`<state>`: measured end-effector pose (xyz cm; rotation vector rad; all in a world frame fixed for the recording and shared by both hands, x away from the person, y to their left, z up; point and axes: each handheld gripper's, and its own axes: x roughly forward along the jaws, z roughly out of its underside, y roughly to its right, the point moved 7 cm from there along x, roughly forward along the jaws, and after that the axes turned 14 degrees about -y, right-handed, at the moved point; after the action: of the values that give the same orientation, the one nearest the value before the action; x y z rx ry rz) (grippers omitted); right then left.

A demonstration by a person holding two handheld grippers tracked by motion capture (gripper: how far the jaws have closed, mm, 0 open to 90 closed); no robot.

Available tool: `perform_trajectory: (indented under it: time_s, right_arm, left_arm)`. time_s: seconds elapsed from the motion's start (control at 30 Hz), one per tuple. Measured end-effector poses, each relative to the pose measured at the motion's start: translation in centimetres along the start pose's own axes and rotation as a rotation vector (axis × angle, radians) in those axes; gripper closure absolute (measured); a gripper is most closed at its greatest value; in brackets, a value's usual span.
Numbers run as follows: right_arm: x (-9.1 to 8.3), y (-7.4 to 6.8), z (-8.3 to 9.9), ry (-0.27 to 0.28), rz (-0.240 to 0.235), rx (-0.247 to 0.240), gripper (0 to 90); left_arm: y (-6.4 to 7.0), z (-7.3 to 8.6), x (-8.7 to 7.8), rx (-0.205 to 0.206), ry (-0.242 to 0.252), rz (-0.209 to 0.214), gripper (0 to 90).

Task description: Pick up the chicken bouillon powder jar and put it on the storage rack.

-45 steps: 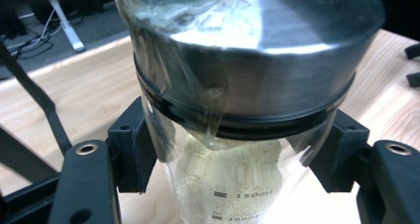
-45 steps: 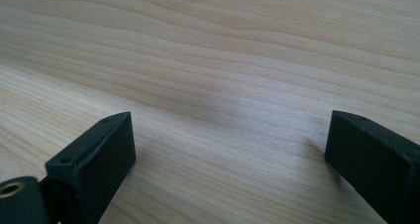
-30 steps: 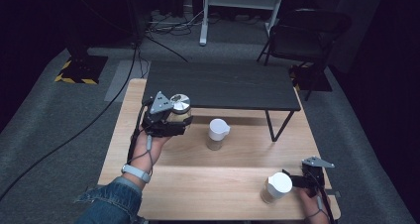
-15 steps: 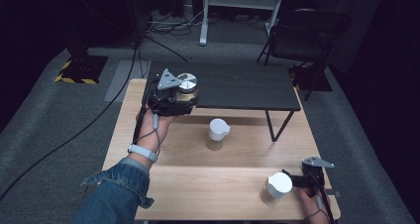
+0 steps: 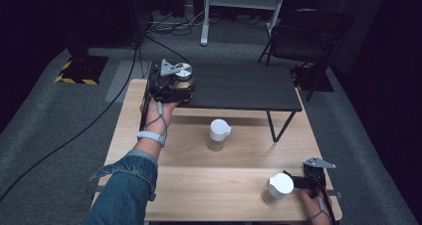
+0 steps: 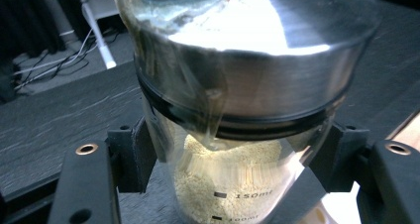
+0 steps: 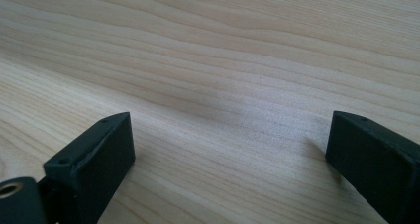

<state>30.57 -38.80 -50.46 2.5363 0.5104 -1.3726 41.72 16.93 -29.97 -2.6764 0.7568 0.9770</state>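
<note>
High view: the left gripper (image 5: 171, 83), jaws clamped on a metal-lidded glass jar of pale grain (image 6: 237, 130), carries it over the dark raised shelf (image 5: 239, 88); next, probably lowering it gently. Right gripper (image 5: 311, 180) jaws wide.

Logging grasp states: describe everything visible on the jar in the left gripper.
The jar is clear, glass by the look, with printed volume marks reading 150 ml and below. A wide brushed-metal lid with a dark seal ring closes it. Pale fine grains fill it above the 150 mark. It stands upright, clamped between the left gripper jaws, at the dark shelf, near its left end; whether it rests there is unclear.
</note>
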Motion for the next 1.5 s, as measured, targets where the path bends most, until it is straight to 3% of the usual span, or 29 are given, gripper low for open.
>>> perform_trajectory:
  time_s: [0.13, 0.2, 0.37, 0.5, 0.67, 0.83, 0.97, 1.03, 1.17, 1.37, 1.5]
  right_arm:
    - [0.0, 0.0, 0.0, 0.0, 0.0, 0.0, 4.7]
    - [0.0, 0.0, 0.0, 0.0, 0.0, 0.0, 4.7]
    - [0.0, 0.0, 0.0, 0.0, 0.0, -0.001, 4.7]
    - [0.0, 0.0, 0.0, 0.0, 0.0, -0.001, 4.7]
    - [0.0, 0.0, 0.0, 0.0, 0.0, -0.001, 4.7]
    - [0.0, 0.0, 0.0, 0.0, 0.0, -0.001, 4.7]
    - [0.0, 0.0, 0.0, -0.001, -0.001, 0.0, 4.5]
    - [0.1, 0.0, -0.1, -0.001, 0.0, -0.001, 4.3]
    - [0.1, 0.0, -0.1, -0.001, 0.001, 0.001, 4.2]
    - [0.1, 0.0, -0.1, -0.001, 0.001, 0.001, 4.1]
    - [0.1, 0.0, -0.2, -0.002, 0.0, 0.001, 4.1]
  left_arm:
    - [-0.4, 0.7, 0.6, -0.021, 0.035, 0.021, 28.9]
    - [-0.2, 0.5, 1.2, -0.015, 0.003, 0.005, 20.3]
    - [0.6, 1.0, 0.9, 0.004, 0.034, -0.022, 11.7]
    - [1.0, 1.5, 0.5, 0.019, 0.037, -0.012, 10.6]
    - [1.2, 2.7, 0.2, 0.007, 0.033, -0.01, 7.9]
    - [1.0, 4.4, -0.4, -0.014, 0.023, -0.005, 8.3]
    - [0.8, 5.9, -0.6, -0.034, 0.005, 0.028, 8.8]
    - [1.3, 7.3, -1.1, -0.011, 0.042, 0.011, 8.9]
    - [1.9, 8.6, -2.0, 0.006, 0.056, -0.011, 8.8]
    - [2.3, 10.8, -2.6, 0.006, 0.055, -0.011, 9.0]
    - [2.3, 13.2, -2.7, -0.011, 0.049, -0.014, 9.2]
